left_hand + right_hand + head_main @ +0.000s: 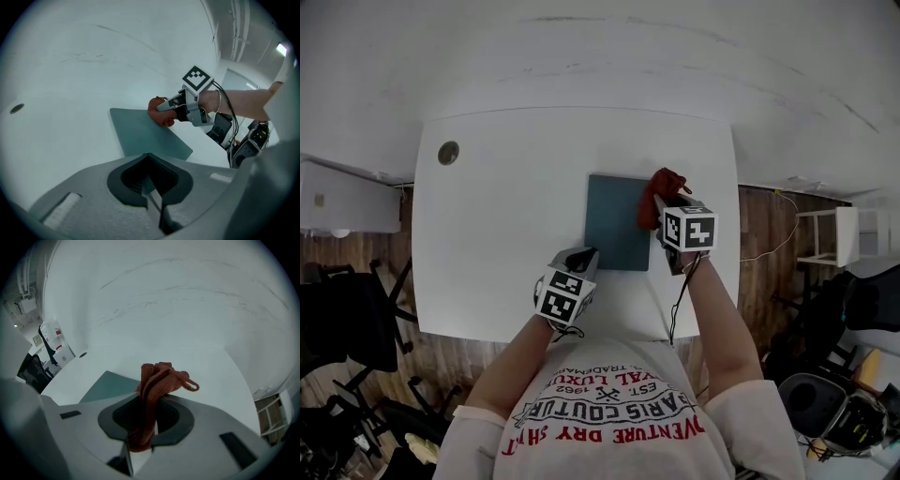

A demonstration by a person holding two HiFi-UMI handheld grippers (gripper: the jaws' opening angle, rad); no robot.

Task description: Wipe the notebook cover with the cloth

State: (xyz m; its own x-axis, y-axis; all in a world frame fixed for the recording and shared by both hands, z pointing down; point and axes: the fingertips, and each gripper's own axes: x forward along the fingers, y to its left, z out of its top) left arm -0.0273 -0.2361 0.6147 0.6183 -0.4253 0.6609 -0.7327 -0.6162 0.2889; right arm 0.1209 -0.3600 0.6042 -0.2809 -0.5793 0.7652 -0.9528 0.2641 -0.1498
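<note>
A dark teal notebook (pixel 614 225) (pixel 145 133) (pixel 105 385) lies flat on the white table (pixel 506 206), right of centre. A bunched rust-red cloth (pixel 661 187) (pixel 159 112) (pixel 159 380) rests on the notebook's far right corner. My right gripper (pixel 664 208) (pixel 143 427) is shut on that cloth, which sticks out past its jaws. At the notebook's near left corner, my left gripper (pixel 586 255) (pixel 152 192) has its jaws closed, with a sliver of teal cover between them. The right gripper (pixel 176 105) shows in the left gripper view too.
A round dark grommet (pixel 448 152) (pixel 17 108) sits in the table's far left corner. Off the table stand a white cabinet (pixel 347 197) and black chairs (pixel 347 309) at left, and a white stool (pixel 839 234) at right. A cable (pixel 769 248) trails over the wooden floor.
</note>
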